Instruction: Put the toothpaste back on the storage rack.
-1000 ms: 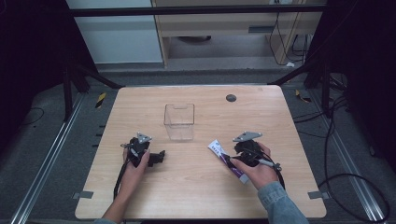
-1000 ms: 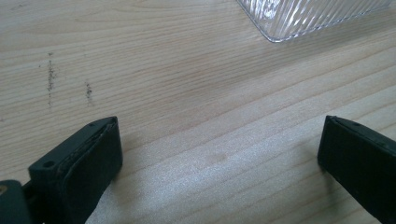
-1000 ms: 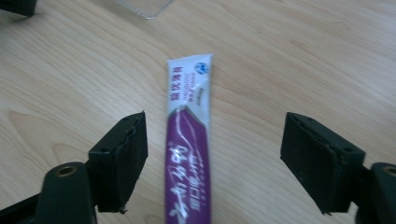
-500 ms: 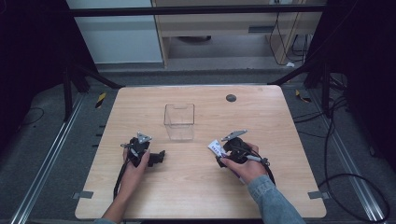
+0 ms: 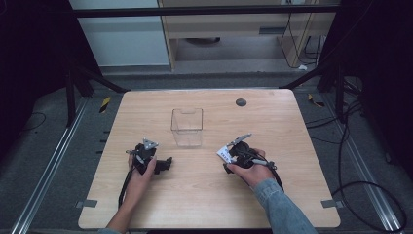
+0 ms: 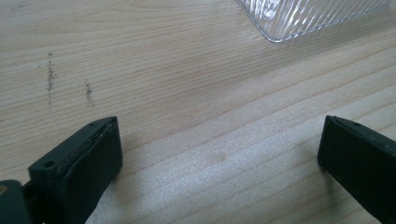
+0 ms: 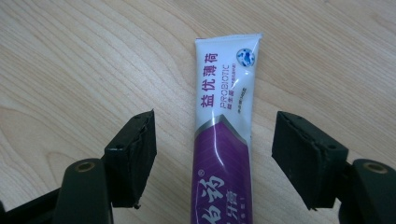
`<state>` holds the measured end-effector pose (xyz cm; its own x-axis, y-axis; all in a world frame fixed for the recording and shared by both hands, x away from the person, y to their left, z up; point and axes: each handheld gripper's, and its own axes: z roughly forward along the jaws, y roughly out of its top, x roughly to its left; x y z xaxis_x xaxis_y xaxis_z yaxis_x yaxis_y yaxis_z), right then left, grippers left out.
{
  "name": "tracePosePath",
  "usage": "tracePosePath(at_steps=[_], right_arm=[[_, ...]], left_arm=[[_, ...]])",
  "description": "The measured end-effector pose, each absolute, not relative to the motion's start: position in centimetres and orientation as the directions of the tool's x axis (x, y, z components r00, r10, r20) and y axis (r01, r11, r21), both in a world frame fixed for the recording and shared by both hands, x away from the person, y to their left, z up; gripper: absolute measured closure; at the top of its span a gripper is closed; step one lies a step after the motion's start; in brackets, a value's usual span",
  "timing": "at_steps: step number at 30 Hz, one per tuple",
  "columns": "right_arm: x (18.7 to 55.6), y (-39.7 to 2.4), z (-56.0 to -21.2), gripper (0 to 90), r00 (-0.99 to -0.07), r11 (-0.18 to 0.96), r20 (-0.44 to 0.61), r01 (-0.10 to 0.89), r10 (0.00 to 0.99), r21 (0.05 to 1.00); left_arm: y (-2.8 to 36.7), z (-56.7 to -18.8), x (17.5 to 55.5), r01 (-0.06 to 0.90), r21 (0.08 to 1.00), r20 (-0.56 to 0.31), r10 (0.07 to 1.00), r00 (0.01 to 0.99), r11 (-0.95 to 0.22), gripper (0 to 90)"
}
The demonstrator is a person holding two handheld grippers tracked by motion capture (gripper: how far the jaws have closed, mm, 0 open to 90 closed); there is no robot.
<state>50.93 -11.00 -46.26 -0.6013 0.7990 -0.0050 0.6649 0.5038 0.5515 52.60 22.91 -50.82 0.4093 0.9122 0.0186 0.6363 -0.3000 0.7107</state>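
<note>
A white and purple toothpaste tube (image 7: pixel 223 140) lies flat on the wooden table (image 5: pixel 204 204), right of the middle. My right gripper (image 7: pixel 215 126) straddles it, one jaw on each side; the jaws have just been closing a little, and bare wood shows between each pad and the tube. In the high view the tube's white end (image 5: pixel 223 154) pokes out to the left of the right gripper (image 5: pixel 234 155). My left gripper (image 5: pixel 165 163) rests on the table at the left, jaws wide open (image 6: pixel 219 135) over bare wood.
A clear ribbed plastic box (image 5: pixel 187 127) stands upright at mid-table, beyond both grippers; its corner (image 6: pixel 308 16) shows in the left gripper view. A small dark round disc (image 5: pixel 240 102) sits near the far edge. Cables trail on the floor at the right.
The right hand has moved left and slightly down along the tube, so the gripper now covers most of it. The left hand has stayed put.
</note>
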Motion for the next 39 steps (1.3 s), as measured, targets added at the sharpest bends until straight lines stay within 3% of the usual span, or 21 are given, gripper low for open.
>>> tracePosePath(at_steps=[13, 39], right_arm=[[51.6, -10.7, -46.7, 27.6, -0.607, 0.524, -0.010, 0.678, 0.795, 0.515], [53.2, -9.8, -47.7, 43.1, -0.602, 0.541, -0.024, 0.699, 0.798, 0.469]], left_arm=[[22.9, -50.8, 52.6, 0.637, 0.709, 0.020, 0.912, 0.410, -0.302, 0.0], [22.9, -50.8, 52.7, 0.636, 0.709, 0.021, 0.910, 0.413, -0.305, 0.0]])
